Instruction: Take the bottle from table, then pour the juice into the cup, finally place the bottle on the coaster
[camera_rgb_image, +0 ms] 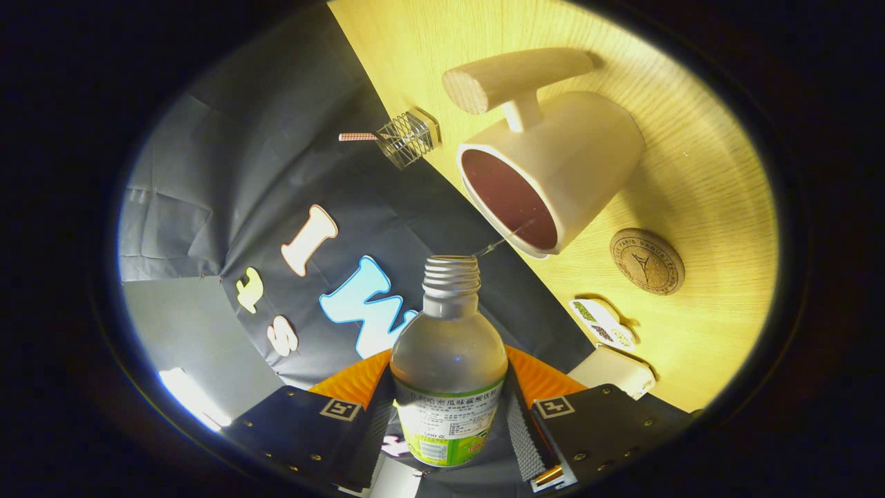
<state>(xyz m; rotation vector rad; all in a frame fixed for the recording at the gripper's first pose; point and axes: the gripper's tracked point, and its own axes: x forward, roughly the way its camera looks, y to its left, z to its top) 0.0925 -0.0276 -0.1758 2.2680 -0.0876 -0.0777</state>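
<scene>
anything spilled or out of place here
No spill shows. The gripper is shut on the clear plastic bottle, tilted so a thin stream runs from its open neck into the white wooden-handled cup. The round cork coaster lies bare beside the cup.

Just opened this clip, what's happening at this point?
The gripper is shut on a clear plastic bottle with a green label, uncapped and tipped toward the white cup with a wooden handle on the light wooden table. A thin stream runs from the bottle's mouth into the cup. The round cork coaster beside the cup lies bare.
</scene>
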